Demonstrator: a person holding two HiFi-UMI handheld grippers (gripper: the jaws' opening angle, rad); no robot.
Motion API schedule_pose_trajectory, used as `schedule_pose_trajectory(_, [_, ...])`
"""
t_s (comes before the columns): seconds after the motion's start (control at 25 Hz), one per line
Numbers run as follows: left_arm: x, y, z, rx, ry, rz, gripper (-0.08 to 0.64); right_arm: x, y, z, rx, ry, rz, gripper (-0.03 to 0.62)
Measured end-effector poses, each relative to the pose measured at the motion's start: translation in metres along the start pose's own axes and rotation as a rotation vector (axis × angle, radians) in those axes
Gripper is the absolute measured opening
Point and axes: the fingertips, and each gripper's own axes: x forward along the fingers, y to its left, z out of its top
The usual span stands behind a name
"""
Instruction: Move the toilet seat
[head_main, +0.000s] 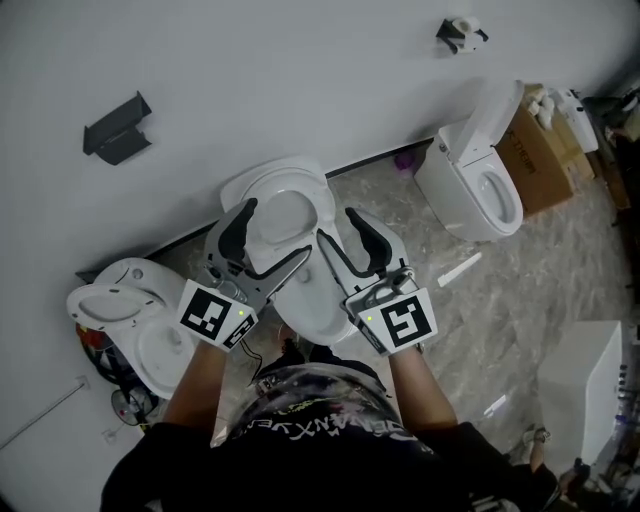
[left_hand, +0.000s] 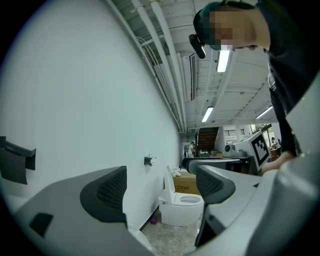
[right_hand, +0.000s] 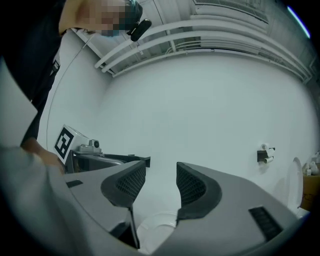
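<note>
Left gripper (head_main: 278, 228): pads (left_hand: 112, 192) wide apart, nothing between them. Through the gap there's only wall and the far right toilet (left_hand: 180, 205).

Right gripper (head_main: 335, 225): pads (right_hand: 131, 182) closer together but also apart. Bare wall shows in the gap, with a white rim just below. Neither gripper holds anything.

Toilet seat (head_main: 288, 212): on the middle toilet, tipped up against the far wall, with one gripper at each side.

Why it sits like this, as I read it:
- The seat leans on the wall, so it stays up with no grip on it.
- The grippers flank it at matching height, each facing one side edge. That fits either hands-off with the seat parked, or lining up to pinch both edges and swing it. I can't tell which.

Hard to see:
- From above, the fingertips overlap the seat outline, so I can't say whether they touch it or hang clear in front of it.
- Seat and lid are all white, and I can't separate the two.
- The hinge is hidden behind the grippers.
- The near part of the bowl (head_main: 305, 310) is covered by the marker cubes and hands.
- The left toilet (head_main: 130, 315) is partly cut off by the left arm.
- The black bracket (head_main: 118, 128) on the wall has no purpose I can make out.
</note>
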Motion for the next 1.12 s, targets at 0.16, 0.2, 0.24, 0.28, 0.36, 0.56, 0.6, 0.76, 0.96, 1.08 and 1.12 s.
schedule_pose_trajectory(0.16, [-0.009, -0.013, 0.013, 0.028, -0.003, -0.017, 0.437, -0.013, 0.010, 0.011, -0.010, 0.001, 0.001, 0.190])
schedule_pose_trajectory(0.2, [-0.010, -0.014, 0.016, 0.032, -0.006, -0.019, 0.436, -0.014, 0.012, 0.013, -0.015, 0.002, 0.004, 0.188])
schedule_pose_trajectory(0.24, [-0.011, -0.016, 0.018, 0.034, -0.009, -0.020, 0.433, -0.015, 0.013, 0.015, -0.021, 0.002, 0.008, 0.184])
schedule_pose_trajectory(0.28, [-0.013, -0.017, 0.020, 0.035, -0.009, -0.021, 0.431, -0.016, 0.014, 0.016, -0.030, 0.003, 0.011, 0.176])
schedule_pose_trajectory(0.36, [-0.015, -0.019, 0.021, 0.035, -0.005, -0.023, 0.418, -0.018, 0.016, 0.019, -0.047, 0.008, 0.009, 0.157])
schedule_pose_trajectory(0.56, [-0.024, -0.022, 0.024, 0.033, -0.006, -0.011, 0.218, -0.025, 0.021, 0.025, -0.079, 0.003, -0.009, 0.066])
schedule_pose_trajectory(0.6, [-0.026, -0.023, 0.026, 0.031, -0.010, -0.014, 0.183, -0.026, 0.022, 0.025, -0.086, 0.005, -0.010, 0.040])
schedule_pose_trajectory(0.76, [-0.028, -0.026, 0.027, 0.028, -0.014, -0.027, 0.066, -0.029, 0.027, 0.024, -0.104, 0.008, 0.008, 0.003])
schedule_pose_trajectory(0.96, [-0.028, -0.038, 0.024, 0.054, 0.004, -0.081, 0.023, -0.032, 0.035, 0.023, -0.139, 0.008, 0.039, 0.002])
schedule_pose_trajectory(1.08, [-0.028, -0.042, 0.024, 0.059, 0.005, -0.093, 0.023, -0.034, 0.039, 0.025, -0.139, -0.004, 0.048, 0.002])
schedule_pose_trajectory(1.12, [-0.028, -0.042, 0.024, 0.059, 0.004, -0.094, 0.023, -0.034, 0.039, 0.026, -0.138, -0.011, 0.048, 0.002])
